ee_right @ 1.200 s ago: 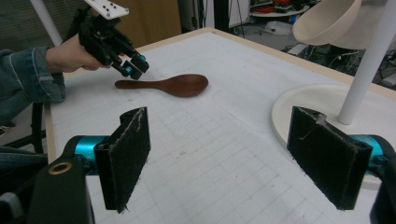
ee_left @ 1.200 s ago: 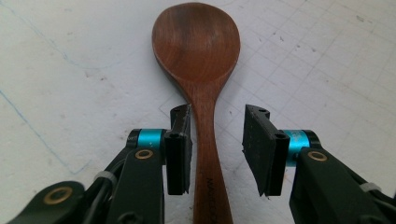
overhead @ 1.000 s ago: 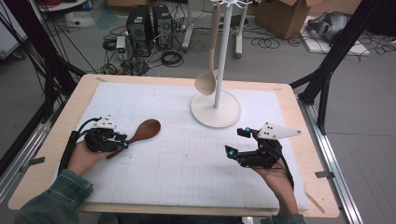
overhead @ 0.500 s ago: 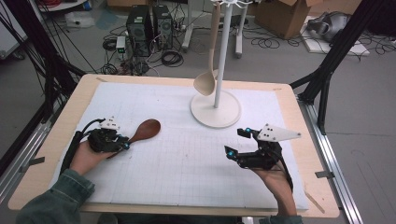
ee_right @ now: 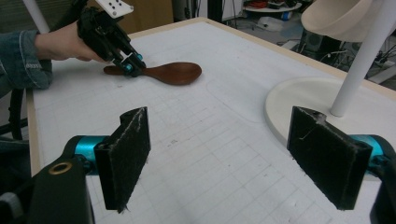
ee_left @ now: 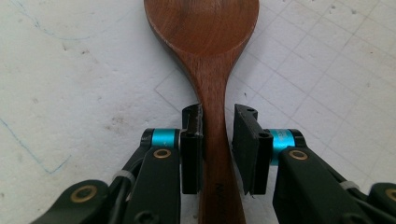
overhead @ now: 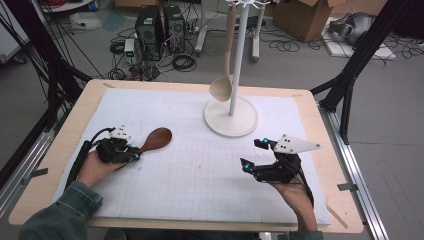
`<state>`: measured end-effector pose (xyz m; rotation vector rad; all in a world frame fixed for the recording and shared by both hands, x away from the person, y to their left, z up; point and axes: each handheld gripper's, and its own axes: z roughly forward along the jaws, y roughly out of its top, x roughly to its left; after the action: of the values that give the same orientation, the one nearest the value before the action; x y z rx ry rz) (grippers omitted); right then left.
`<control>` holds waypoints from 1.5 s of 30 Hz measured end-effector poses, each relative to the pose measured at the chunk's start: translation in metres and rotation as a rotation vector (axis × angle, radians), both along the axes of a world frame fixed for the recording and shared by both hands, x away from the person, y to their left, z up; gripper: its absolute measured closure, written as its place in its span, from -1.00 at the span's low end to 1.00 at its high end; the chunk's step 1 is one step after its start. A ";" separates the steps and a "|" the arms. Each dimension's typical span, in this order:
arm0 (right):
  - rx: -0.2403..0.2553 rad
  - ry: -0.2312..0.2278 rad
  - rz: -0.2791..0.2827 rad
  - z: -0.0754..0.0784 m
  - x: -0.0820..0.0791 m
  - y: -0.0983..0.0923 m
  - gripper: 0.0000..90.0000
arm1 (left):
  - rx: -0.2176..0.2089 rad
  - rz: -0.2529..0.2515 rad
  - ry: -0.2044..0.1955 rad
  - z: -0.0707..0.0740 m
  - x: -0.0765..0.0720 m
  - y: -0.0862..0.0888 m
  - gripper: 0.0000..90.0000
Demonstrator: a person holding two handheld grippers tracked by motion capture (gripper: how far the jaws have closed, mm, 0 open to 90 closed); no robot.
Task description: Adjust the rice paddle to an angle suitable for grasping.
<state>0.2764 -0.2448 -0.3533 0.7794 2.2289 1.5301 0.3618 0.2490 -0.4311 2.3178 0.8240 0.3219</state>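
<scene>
A dark wooden spoon (overhead: 156,138) lies on the white mat at the left, bowl up and pointing toward the stand. My left gripper (overhead: 135,154) has just been closing, and the spoon's handle sits between its jaws. In the left gripper view the spoon (ee_left: 205,37) runs straight up the middle, and the left gripper (ee_left: 217,121) has its pads against the handle's two sides, just below the bowl. My right gripper (overhead: 251,153) rests at the right of the mat. Its jaws (ee_right: 224,154) stand wide open with nothing between them. The right gripper view also shows the spoon (ee_right: 175,73) and the left gripper (ee_right: 130,65).
A white stand with a round base (overhead: 220,122) and a tall pole (overhead: 239,55) rises at the back centre. A pale ladle (overhead: 222,90) hangs from its top. A gridded white mat (overhead: 200,175) covers the wooden table. Cables, computer towers and boxes lie on the floor beyond.
My left hand has edged slightly toward the spoon's bowl. The spoon and the right gripper have stayed where they were.
</scene>
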 end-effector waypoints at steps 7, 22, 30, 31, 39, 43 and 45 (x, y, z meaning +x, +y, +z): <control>-0.002 0.005 0.001 -0.003 0.000 0.000 -0.54 | 0.003 0.001 -0.012 0.000 0.000 -0.001 0.73; -0.018 0.015 0.007 -0.006 0.005 0.003 -0.54 | -0.075 -0.052 -0.021 0.005 -0.003 -0.001 0.74; -0.028 0.021 0.013 -0.007 0.005 0.005 -0.54 | -0.112 -0.098 -0.017 0.009 -0.005 -0.005 0.74; -0.028 0.021 0.013 -0.007 0.005 0.005 -0.54 | -0.112 -0.105 -0.015 0.009 -0.006 -0.006 0.74; -0.034 0.020 0.020 -0.008 0.005 0.006 -0.54 | -0.123 -0.195 0.008 0.008 -0.012 -0.016 0.74; -0.045 0.029 0.029 -0.008 0.005 0.010 -0.54 | -0.131 -0.243 0.018 0.008 -0.016 -0.022 0.74; -0.052 0.030 0.032 -0.009 0.005 0.011 -0.54 | -0.137 -0.272 0.022 0.008 -0.019 -0.026 0.74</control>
<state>0.2816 -0.2339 -0.3622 0.7602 2.3031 1.4783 0.3431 0.2230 -0.4229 2.2706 0.5137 0.1173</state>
